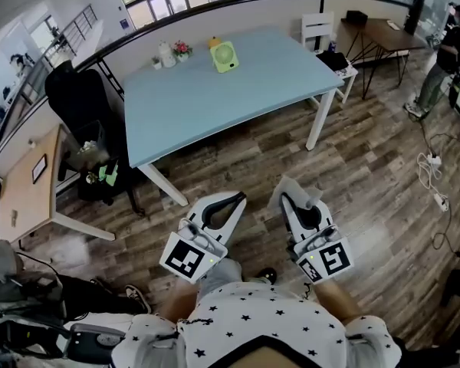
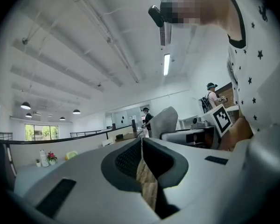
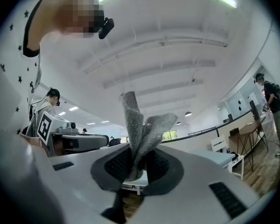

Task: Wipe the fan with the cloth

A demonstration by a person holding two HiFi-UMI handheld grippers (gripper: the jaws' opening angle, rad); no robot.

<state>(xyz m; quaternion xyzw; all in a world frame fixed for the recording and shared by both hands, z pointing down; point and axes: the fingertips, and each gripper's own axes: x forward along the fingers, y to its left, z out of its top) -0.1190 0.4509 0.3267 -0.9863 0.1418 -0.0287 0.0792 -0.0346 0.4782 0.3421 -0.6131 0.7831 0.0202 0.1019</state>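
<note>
A small green fan (image 1: 224, 56) stands upright near the far edge of the light blue table (image 1: 215, 106), well away from both grippers. My right gripper (image 1: 290, 195) is held low in front of the person, shut on a grey cloth (image 1: 299, 192) that sticks out past its jaws. In the right gripper view the grey cloth (image 3: 139, 129) is pinched between the jaws and rises above them. My left gripper (image 1: 241, 198) is beside it, shut, with nothing between its jaws. The left gripper (image 2: 141, 141) view shows the jaws together and the fan (image 2: 71, 155) small at lower left.
A white bottle (image 1: 165, 53) and a small flower pot (image 1: 182, 50) stand left of the fan. A black office chair (image 1: 84, 106) stands at the table's left end, beside a wooden desk (image 1: 23, 190). A white chair (image 1: 317, 29) and a second table (image 1: 383, 33) are at right, where a person (image 1: 445, 56) stands.
</note>
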